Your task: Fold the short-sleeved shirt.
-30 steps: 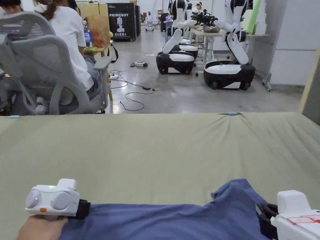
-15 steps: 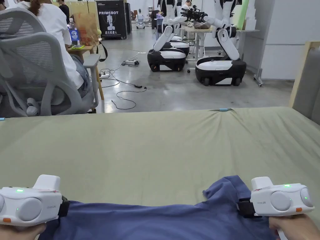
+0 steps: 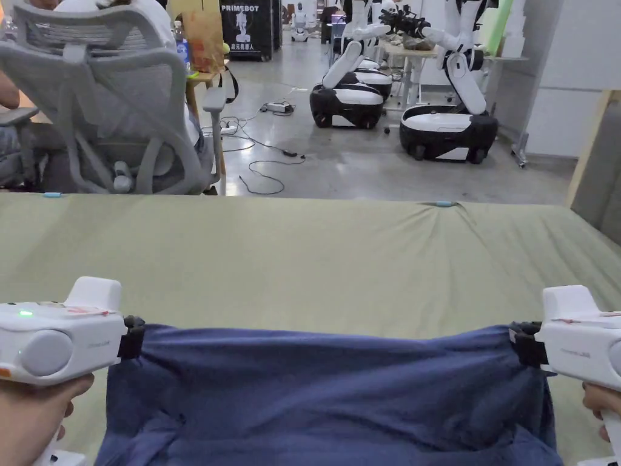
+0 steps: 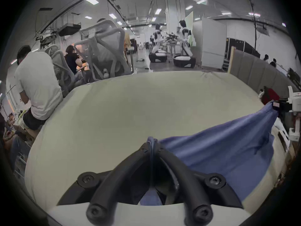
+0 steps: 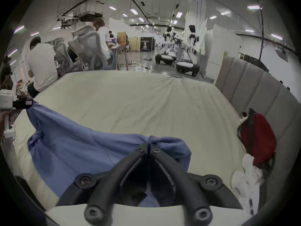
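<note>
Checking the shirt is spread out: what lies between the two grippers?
In the head view, the blue shirt spans the gap, its top edge pulled nearly straight from the left gripper to the right gripper, above the green sheet.

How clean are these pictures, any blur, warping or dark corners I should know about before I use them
Head view: sharp, evenly lit, straight lines; blue shirt crisp. Left gripper view: strong fisheye bulge, black corners, left gripper clear, ceiling lights glare a little. Right gripper view: same warping and dark rim; right gripper sharp, red bag dim.
</note>
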Demonstrator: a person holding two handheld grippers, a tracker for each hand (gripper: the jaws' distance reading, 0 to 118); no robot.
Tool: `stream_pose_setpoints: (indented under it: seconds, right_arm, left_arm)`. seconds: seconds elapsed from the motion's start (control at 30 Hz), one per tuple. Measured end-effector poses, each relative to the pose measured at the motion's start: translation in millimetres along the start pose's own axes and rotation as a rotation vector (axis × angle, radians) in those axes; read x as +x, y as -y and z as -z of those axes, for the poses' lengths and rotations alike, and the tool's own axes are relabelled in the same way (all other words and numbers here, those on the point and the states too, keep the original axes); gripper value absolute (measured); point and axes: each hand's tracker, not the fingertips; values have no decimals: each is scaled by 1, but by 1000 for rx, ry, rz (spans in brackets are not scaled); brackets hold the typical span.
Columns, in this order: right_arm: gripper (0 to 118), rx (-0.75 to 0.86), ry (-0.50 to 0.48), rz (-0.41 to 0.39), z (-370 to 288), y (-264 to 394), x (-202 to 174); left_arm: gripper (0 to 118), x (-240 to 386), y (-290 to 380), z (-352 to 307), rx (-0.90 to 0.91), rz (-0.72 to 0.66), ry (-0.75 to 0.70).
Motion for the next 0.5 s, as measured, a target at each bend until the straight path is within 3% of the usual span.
stream_pose_setpoints:
  seconds: [0.17,0.3,0.4,0.43,0.47,0.5]
  right_arm:
    - [1,-48,-25,-15,-43,72,-12]
    - [1,-174,-33,-9,-34,136,-30]
    - [3,-167,-16,-2,-30,150,-32]
    - [13,-128,3,10,-36,146,-34]
    - [34,-92,26,10,-44,138,-37]
    - [67,-47,47,8,-54,127,-45]
  left_arm:
    - [0,-13,73,-50,-49,-76,21]
    - [1,-7,129,-45,-166,-103,33]
    - [3,5,139,-44,-153,-108,-14]
    - [17,11,135,-50,-116,-107,-57]
    - [36,20,129,-59,-68,-82,-99]
    - [63,33,119,-69,16,-52,-129]
